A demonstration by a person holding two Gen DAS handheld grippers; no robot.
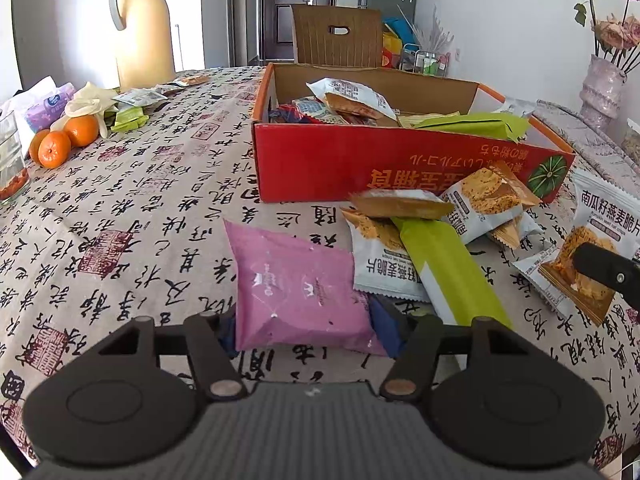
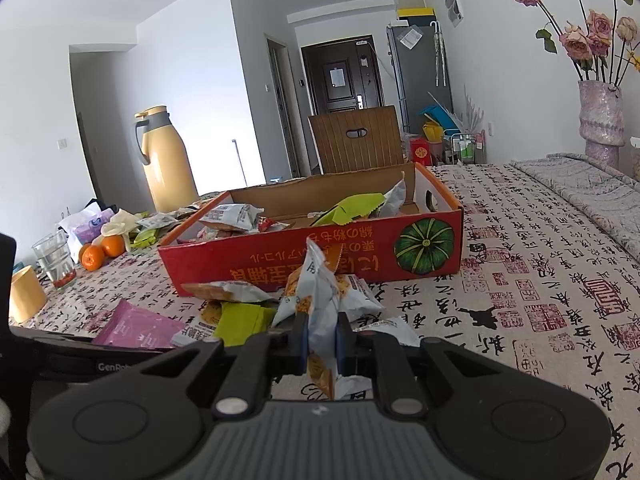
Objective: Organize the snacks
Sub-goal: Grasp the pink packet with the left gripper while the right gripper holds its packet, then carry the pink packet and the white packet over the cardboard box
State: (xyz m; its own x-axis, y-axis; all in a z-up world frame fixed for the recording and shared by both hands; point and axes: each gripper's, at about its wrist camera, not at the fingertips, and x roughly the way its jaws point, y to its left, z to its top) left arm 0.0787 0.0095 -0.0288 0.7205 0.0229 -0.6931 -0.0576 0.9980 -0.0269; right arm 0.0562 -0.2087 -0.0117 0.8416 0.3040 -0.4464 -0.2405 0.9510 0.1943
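A red cardboard box [image 1: 320,168] with several snack packets inside stands on the table; it also shows in the right wrist view [image 2: 360,256]. My left gripper [image 1: 308,332] is shut on a pink snack packet [image 1: 296,288] and holds it low in front of the box. My right gripper [image 2: 322,340] is shut on a white-and-orange oat crisp packet [image 2: 316,280] and holds it upright. In the left wrist view one right finger [image 1: 604,268] shows over that packet [image 1: 592,240]. Loose white packets [image 1: 380,256] and a green packet [image 1: 448,268] lie before the box.
The table wears a calligraphy-print cloth [image 1: 140,208]. Oranges [image 1: 64,140], a glass [image 1: 8,160], a yellow thermos [image 1: 140,24] and small packets stand at the left. A vase of dried roses [image 2: 600,116] stands at the right. A chair [image 2: 356,140] is behind the box.
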